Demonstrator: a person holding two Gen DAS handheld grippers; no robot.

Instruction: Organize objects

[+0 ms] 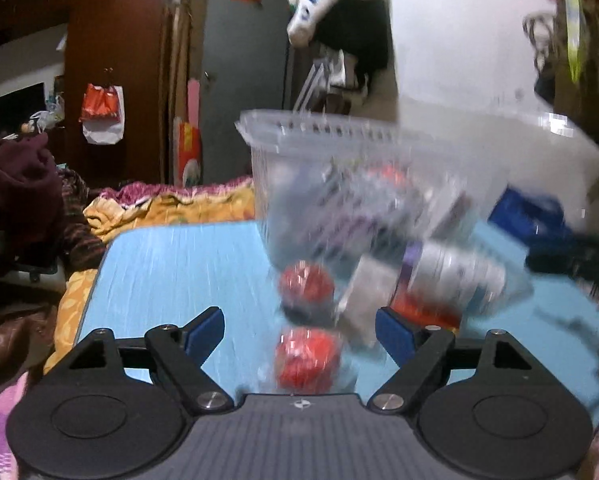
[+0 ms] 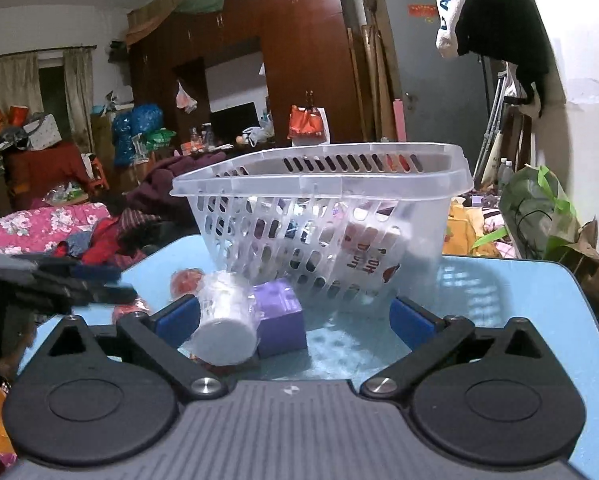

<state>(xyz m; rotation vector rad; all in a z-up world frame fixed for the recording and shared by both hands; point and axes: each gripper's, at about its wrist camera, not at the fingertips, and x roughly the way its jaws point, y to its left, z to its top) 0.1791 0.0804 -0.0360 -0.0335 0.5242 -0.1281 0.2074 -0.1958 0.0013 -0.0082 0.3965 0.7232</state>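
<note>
Cluttered bedroom behind, blue bench below: the right claw is spread and empty, white roll and purple box lying between its fingers, the tilted basket at twelve o'clock, the left claw likewise spread, so a careless nudge could tip the basket or send a red ball rolling off.
</note>
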